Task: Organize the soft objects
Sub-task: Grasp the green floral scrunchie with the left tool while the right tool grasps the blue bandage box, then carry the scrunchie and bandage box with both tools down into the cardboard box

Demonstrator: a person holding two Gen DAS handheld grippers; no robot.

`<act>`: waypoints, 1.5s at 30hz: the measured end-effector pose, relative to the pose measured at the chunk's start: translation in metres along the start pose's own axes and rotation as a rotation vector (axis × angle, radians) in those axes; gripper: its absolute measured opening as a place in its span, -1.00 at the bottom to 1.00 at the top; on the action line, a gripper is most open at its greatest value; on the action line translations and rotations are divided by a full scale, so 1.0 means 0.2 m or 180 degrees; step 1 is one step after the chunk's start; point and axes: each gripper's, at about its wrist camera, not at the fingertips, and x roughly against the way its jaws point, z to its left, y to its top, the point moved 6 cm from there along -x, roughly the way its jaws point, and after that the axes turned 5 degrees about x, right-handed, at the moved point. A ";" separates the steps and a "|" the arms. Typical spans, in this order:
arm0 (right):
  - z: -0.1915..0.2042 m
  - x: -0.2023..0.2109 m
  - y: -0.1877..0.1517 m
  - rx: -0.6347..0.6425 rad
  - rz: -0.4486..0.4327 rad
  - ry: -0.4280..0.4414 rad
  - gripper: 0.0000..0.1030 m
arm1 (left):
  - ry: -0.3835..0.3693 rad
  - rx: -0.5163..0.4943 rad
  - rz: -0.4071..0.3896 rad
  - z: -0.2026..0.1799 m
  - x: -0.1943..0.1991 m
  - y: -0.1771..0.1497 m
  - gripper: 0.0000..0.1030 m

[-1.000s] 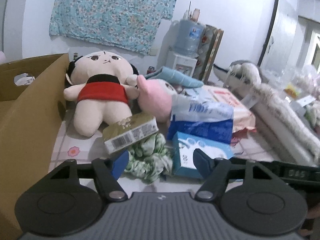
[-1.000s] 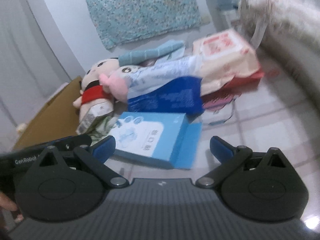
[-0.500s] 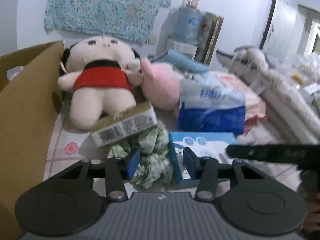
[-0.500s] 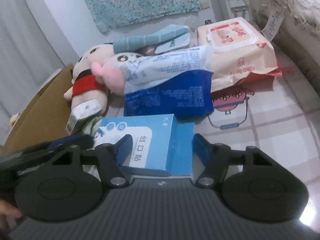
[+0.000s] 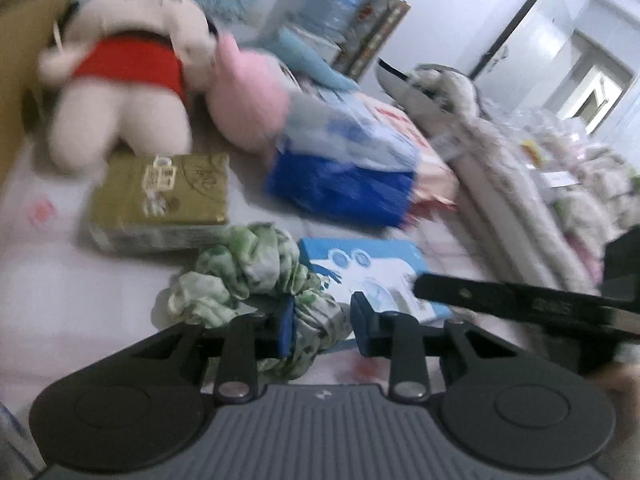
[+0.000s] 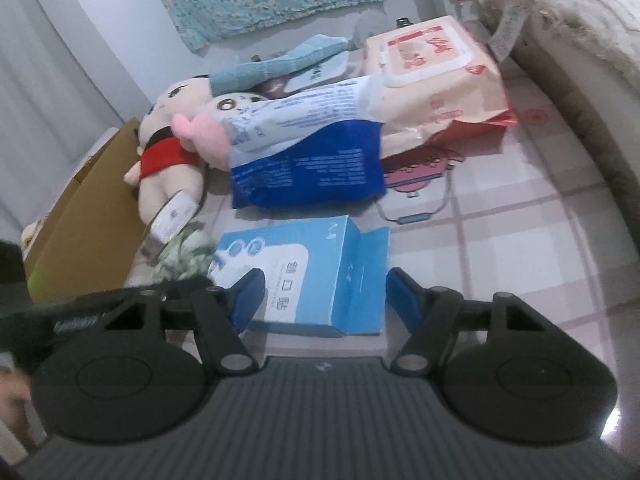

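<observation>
My left gripper has its fingers closed around the near end of a green-and-white fabric scrunchie on the pale table. My right gripper has its fingers on either side of a light blue box, which also shows in the left wrist view. A red-dressed doll, a pink plush and a gold pack lie behind the scrunchie. The doll also shows in the right wrist view.
A cardboard box stands at the left. A blue-and-white pack, a peach wipes pack and a light blue towel lie behind. A fluffy blanket borders the right side.
My left gripper moved forward and narrowed onto the scrunchie. My right gripper moved in and narrowed until its fingers flank the light blue box.
</observation>
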 end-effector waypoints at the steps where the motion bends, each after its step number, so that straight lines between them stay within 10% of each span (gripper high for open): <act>1: -0.01 0.01 0.00 0.0031 0.0011 -0.0061 0.39 | -0.0115 0.0062 0.0042 -0.01 0.00 -0.02 -0.45; 6: 0.00 0.08 -0.01 0.0430 0.0066 -0.0357 0.53 | -0.0022 0.0003 -0.0023 -0.01 0.05 -0.05 -0.55; 18: 0.29 -0.07 -0.04 0.3429 0.0552 -0.0001 0.76 | 0.0120 -0.0152 0.0094 0.05 0.08 -0.04 -0.66; 27: 0.23 -0.28 0.09 0.3326 0.1670 0.0920 0.99 | 0.0103 -0.0191 0.0098 0.05 0.08 -0.04 -0.65; 30: 0.29 -0.26 0.09 0.3407 0.1771 0.0975 0.53 | 0.0132 -0.0163 0.0083 0.05 0.08 -0.04 -0.73; 34: 0.33 -0.16 -0.01 0.3444 0.1825 0.0990 0.52 | 0.0186 -0.0181 0.0051 0.05 0.10 -0.04 -0.78; 45: 0.19 0.12 -0.17 0.2005 0.0341 0.0393 0.48 | 0.0212 -0.0426 -0.0393 -0.10 0.35 0.01 -0.78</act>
